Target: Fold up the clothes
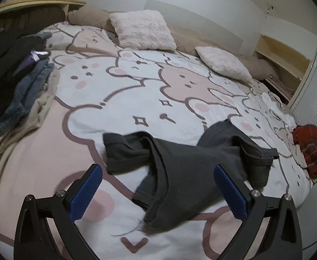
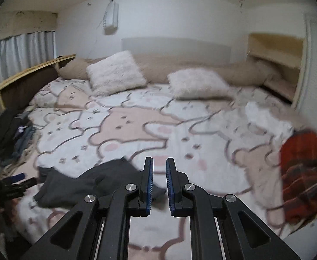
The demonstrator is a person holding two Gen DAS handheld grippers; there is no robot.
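A dark grey garment (image 1: pixel 186 164) lies crumpled on the bear-print bedspread (image 1: pixel 136 91), a loose hem hanging toward me. My left gripper (image 1: pixel 158 171) is open, its blue pads on either side of the garment's near part, holding nothing. In the right wrist view the same garment (image 2: pixel 78 184) lies low and left. My right gripper (image 2: pixel 159 162) is above the bed to the garment's right, its pads nearly together with a narrow gap and nothing between them.
A pile of folded clothes (image 1: pixel 17 91) sits at the bed's left edge. A red plaid garment (image 1: pixel 312 151) and white items (image 2: pixel 264 117) lie at the right edge. Two fluffy white pillows (image 1: pixel 143 30) and a beige bolster (image 2: pixel 180 67) line the headboard. Shelving (image 1: pixel 282 62) stands at right.
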